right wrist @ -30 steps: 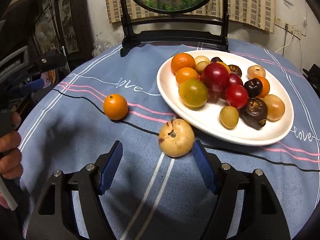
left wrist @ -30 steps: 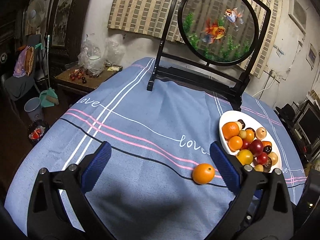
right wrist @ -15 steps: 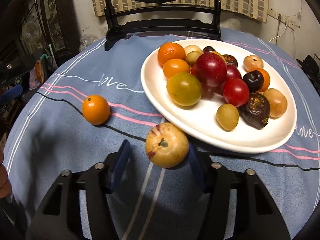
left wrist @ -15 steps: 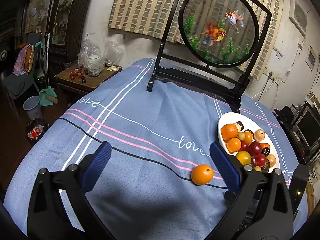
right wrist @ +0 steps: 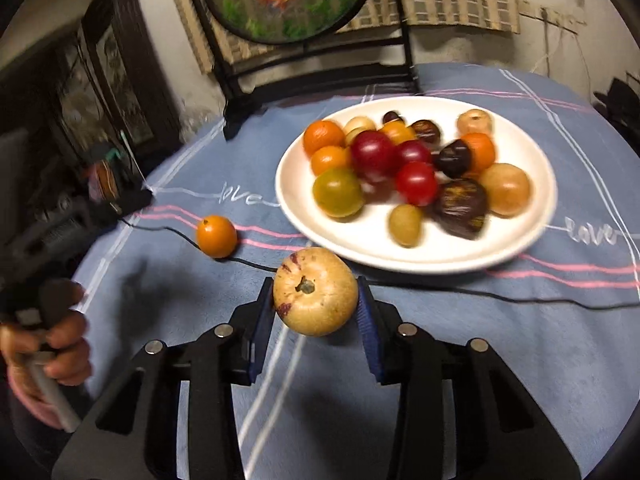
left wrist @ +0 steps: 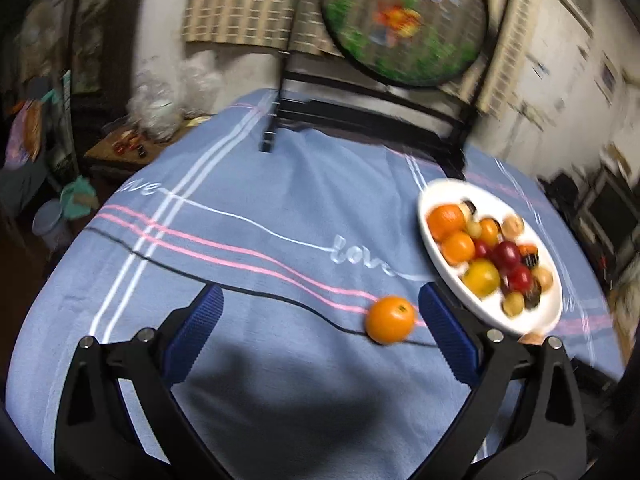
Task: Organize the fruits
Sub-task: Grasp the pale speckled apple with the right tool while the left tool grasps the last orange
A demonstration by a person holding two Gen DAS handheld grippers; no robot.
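The right tool (right wrist: pixel 316 300) was clamped on a tan apple (right wrist: pixel 315 291) beside the plate (right wrist: pixel 420 254). The left tool (left wrist: pixel 318 330) stood spread, an orange (left wrist: pixel 390 319) on the tabletop (left wrist: pixel 240 184) between its fingers.

Support surface: table under a blue cloth (left wrist: pixel 280 184) with white, pink and black stripes and "love" lettering. Directly on it: white oval plate (right wrist: pixel 312 224) heaped with mixed fruit; a loose orange (right wrist: pixel 216 236) near the plate's left edge; black-framed round goldfish screen (left wrist: pixel 404 24) at the far side.
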